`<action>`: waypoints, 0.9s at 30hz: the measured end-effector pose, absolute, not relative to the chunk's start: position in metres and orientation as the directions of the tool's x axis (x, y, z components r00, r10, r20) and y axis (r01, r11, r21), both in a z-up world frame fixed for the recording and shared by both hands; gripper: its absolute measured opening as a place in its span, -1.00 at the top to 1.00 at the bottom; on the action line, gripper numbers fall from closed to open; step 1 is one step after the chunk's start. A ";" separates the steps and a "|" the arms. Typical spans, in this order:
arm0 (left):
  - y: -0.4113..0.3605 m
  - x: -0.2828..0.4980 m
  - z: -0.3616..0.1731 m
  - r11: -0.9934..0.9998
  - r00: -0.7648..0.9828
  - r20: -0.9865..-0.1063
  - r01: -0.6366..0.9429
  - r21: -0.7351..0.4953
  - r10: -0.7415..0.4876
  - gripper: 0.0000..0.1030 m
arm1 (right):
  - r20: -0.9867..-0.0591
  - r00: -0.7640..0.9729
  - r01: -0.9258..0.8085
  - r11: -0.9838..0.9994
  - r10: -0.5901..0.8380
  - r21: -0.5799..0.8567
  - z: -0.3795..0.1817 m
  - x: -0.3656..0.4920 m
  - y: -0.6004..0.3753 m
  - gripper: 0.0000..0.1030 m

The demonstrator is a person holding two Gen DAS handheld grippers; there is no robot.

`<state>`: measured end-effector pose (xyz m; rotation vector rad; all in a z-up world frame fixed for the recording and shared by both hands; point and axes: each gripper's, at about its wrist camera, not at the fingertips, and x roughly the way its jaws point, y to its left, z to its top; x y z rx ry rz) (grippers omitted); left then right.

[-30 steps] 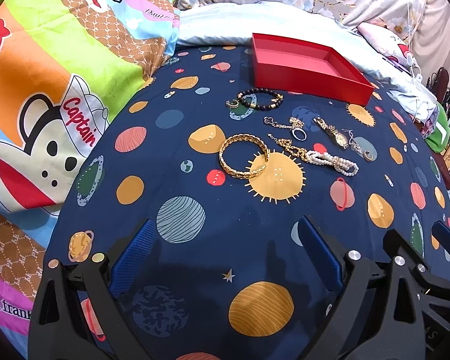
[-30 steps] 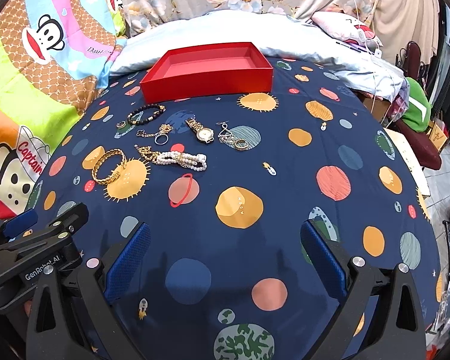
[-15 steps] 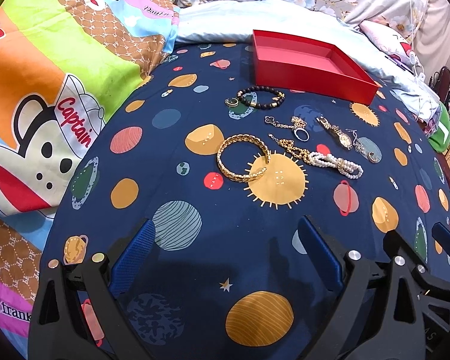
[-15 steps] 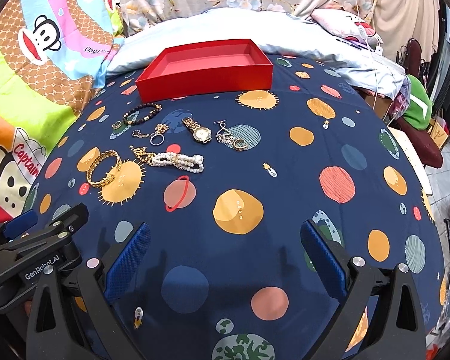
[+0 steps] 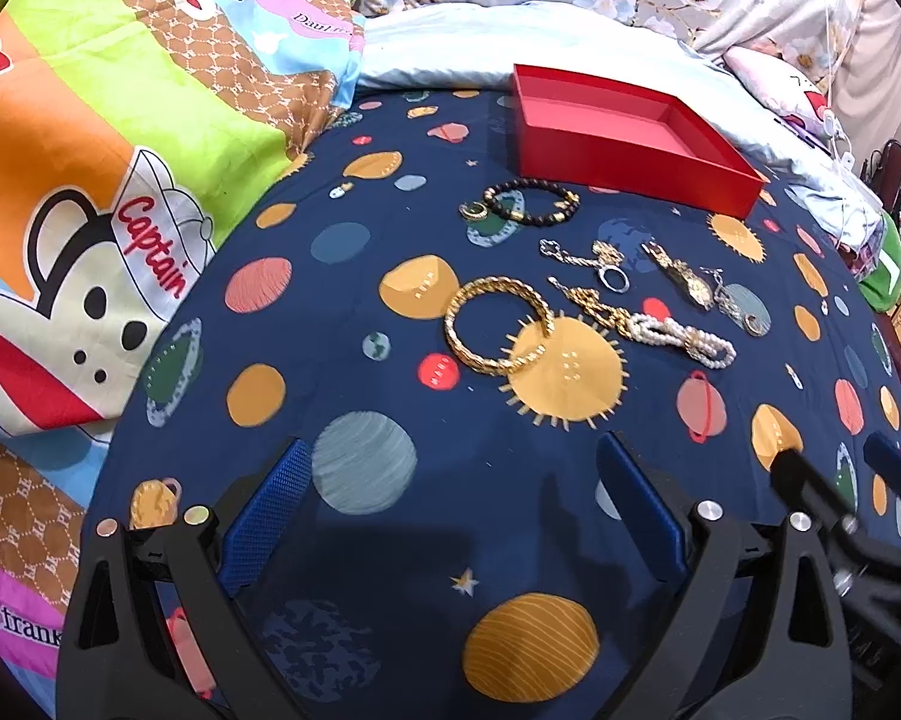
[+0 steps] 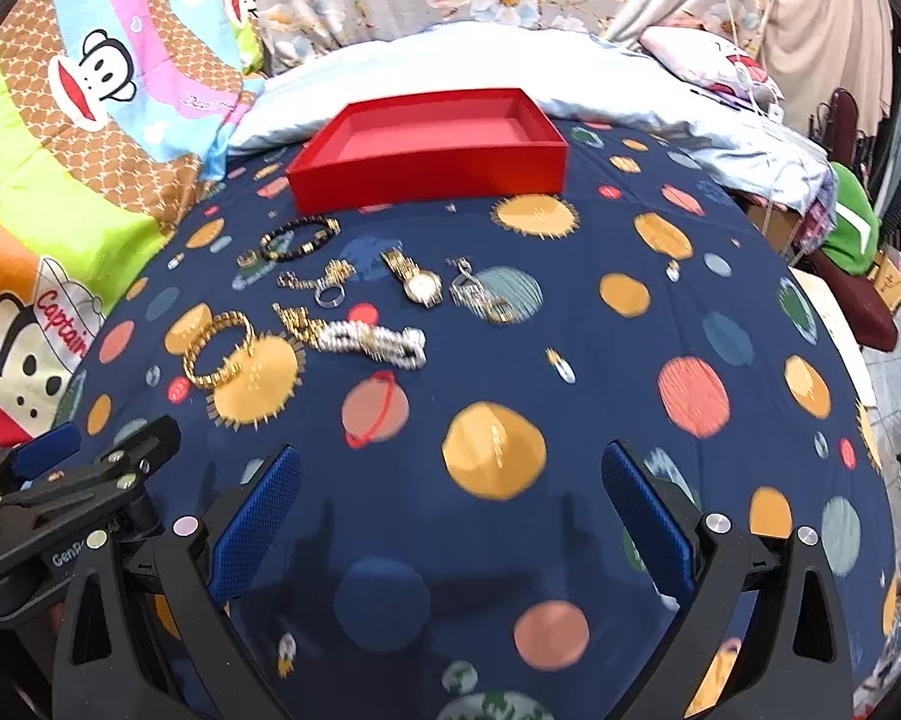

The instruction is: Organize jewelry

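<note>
The bed carries everything. The empty red box sits farthest from me, the jewelry in a loose cluster in front of it. Nearest my left hand-held gripper lies the gold bangle, flat, dead ahead, nothing between. My right hand-held gripper sits farther off. Both gape wide, holding nothing.

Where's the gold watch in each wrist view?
Left wrist: gold watch right of centre, upper half, just left of the silver chain.
Right wrist: gold watch just left of centre, upper half, below the red box.
Shared landmark: pearl bracelet, lying just nearer the camera than the watch.
</note>
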<state>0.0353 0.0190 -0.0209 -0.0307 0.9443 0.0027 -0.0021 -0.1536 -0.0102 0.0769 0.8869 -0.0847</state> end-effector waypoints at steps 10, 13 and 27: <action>0.056 0.054 -0.023 0.997 0.598 -0.801 -0.063 -0.036 0.008 -0.82 | -0.794 0.598 -0.064 0.994 0.109 0.089 -0.027 0.059 -0.149 -0.51; 0.056 0.058 -0.025 0.998 0.601 -0.799 -0.046 -0.046 -0.009 -0.82 | -0.799 0.589 -0.113 0.991 0.120 0.065 -0.032 0.072 -0.140 -0.36; 0.037 0.086 -0.041 0.995 0.569 -0.817 0.040 -0.086 -0.094 -0.82 | -0.834 0.531 -0.142 0.986 0.152 0.089 -0.048 0.080 -0.145 0.70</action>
